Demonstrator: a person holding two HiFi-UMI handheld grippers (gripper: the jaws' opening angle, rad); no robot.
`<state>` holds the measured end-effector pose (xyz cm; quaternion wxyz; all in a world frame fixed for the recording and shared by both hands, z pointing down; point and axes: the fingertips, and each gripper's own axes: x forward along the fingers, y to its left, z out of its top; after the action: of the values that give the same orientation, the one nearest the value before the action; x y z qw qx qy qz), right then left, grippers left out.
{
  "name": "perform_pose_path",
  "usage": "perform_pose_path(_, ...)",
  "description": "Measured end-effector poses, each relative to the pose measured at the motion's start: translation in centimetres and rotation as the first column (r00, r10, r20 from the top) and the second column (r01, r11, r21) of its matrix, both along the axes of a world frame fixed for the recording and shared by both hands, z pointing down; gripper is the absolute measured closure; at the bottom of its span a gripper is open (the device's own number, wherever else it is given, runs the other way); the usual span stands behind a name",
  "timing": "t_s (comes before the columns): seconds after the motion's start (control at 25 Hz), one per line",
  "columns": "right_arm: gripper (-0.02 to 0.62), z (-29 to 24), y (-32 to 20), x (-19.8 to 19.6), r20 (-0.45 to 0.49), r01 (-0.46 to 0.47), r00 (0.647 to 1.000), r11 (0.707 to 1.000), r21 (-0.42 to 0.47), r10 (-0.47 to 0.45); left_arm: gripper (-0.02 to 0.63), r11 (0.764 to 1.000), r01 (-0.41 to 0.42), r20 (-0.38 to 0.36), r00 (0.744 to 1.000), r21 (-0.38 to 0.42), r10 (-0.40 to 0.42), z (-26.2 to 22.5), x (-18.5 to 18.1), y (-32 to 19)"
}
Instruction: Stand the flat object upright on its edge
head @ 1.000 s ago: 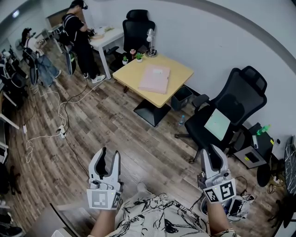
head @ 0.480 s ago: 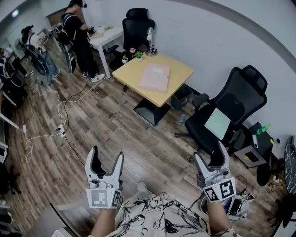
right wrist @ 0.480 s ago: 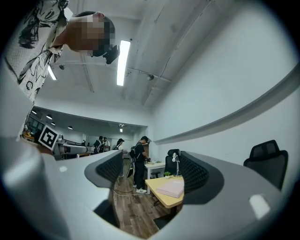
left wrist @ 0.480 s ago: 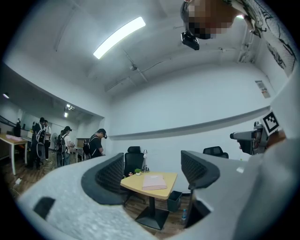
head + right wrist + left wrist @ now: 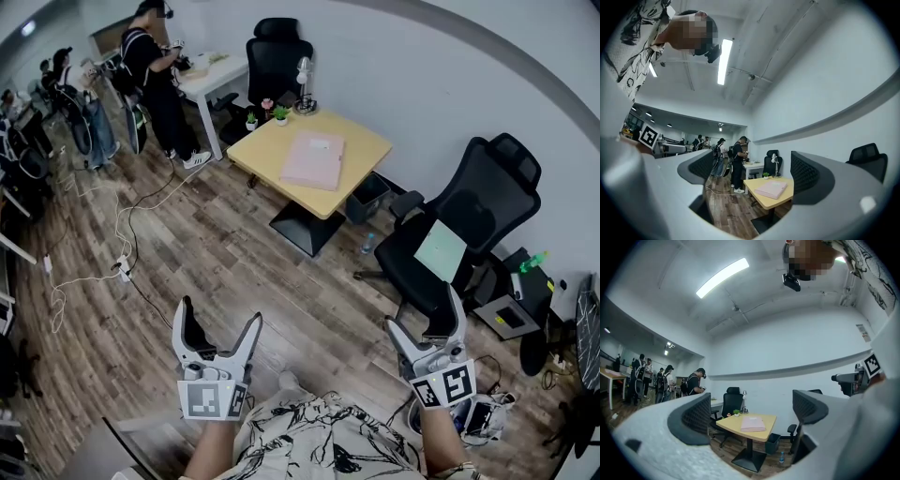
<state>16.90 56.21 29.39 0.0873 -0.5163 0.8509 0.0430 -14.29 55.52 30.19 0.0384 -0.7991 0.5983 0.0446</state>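
At the bottom edge of the head view, the left gripper (image 5: 218, 317) and the right gripper (image 5: 424, 312) are hovering side by side over the wooden floor (image 5: 216, 244). Both are well apart from the desk (image 5: 262, 150). The left gripper's jaws are standing wide apart, having just been opening, and nothing is sitting between them; its own view is showing only the room through the gap. The right gripper's jaws are likewise spread wide after just opening, and they are also gripping nothing and touching nothing.

Both forearms are reaching up from the lower edge of the head view, either side of the person's patterned shirt (image 5: 319, 436). The grippers are pointing forward across the room, about level, with their marker cubes facing up toward the head camera.

The pink folder (image 5: 314, 159) is lying flat on the middle of the yellow desk, far ahead of both grippers and lining up between the jaws in each gripper view. Two small potted plants (image 5: 267, 114) and a lamp (image 5: 305, 80) are standing at the desk's far corner. A black chair (image 5: 277, 56) is standing behind the desk, and another (image 5: 478, 206) is standing off its right side.
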Motion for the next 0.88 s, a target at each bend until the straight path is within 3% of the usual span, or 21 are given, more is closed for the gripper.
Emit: perform_pose_path(0.88, 0.060, 1.4, -1.2, -5.6, -0.055, -0.047, 0.997, 0.999, -0.006, 0.047, 0.064, 0.998, -0.055, -0.006, 0.998, -0.041, 0.055, 2.6, -4.7, -3.5)
